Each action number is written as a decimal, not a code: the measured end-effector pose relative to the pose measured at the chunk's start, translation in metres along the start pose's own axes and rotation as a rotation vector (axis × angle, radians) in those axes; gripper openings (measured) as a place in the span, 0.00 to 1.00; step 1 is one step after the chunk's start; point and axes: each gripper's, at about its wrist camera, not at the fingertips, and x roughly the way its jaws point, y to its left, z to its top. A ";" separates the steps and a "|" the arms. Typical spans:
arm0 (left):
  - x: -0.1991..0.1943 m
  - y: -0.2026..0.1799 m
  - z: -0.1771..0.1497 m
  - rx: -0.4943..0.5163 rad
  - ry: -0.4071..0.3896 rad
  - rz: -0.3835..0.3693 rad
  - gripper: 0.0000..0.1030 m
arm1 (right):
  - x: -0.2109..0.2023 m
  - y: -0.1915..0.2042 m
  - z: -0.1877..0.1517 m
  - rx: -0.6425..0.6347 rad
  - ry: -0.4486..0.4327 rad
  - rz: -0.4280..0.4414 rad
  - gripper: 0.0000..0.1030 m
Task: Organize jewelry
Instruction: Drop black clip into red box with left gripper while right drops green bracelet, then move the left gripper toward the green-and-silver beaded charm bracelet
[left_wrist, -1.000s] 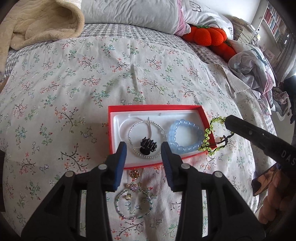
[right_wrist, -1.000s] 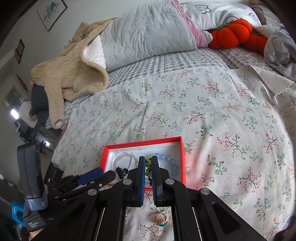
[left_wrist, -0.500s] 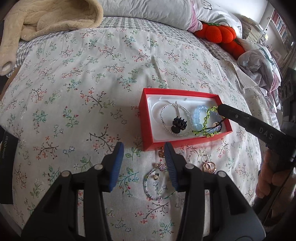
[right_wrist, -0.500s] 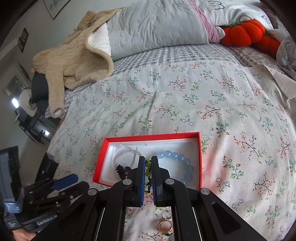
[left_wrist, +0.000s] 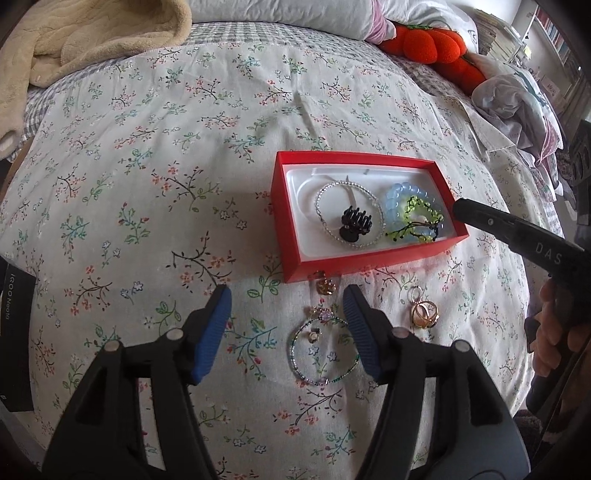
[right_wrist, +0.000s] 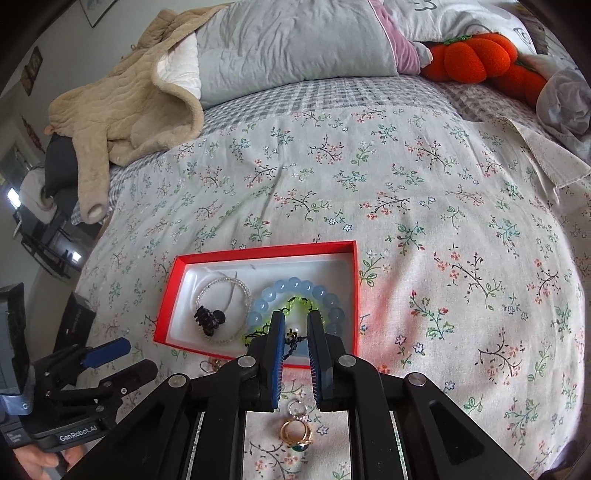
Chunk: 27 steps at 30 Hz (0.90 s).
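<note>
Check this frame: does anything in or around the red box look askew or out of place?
Yes. In the red box the green bead bracelet lies crumpled on top of the blue bead bracelet instead of beside it. Outside it, a thin bead bracelet, gold rings and a small charm lie on the bedspread.

open floral bedspread left of red box.

A red cardboard box with a white inside sits on a pale bedspread with little flowers. Inside are blue and green beads.
</note>
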 end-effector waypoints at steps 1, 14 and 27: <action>0.001 0.000 -0.001 0.006 0.008 0.004 0.63 | -0.003 -0.001 -0.003 -0.002 0.006 -0.002 0.16; 0.026 0.002 -0.033 0.047 0.141 0.026 0.69 | -0.016 -0.027 -0.055 0.066 0.148 -0.019 0.74; 0.035 -0.032 -0.056 0.315 0.133 -0.079 0.77 | -0.001 -0.056 -0.072 0.106 0.211 -0.072 0.74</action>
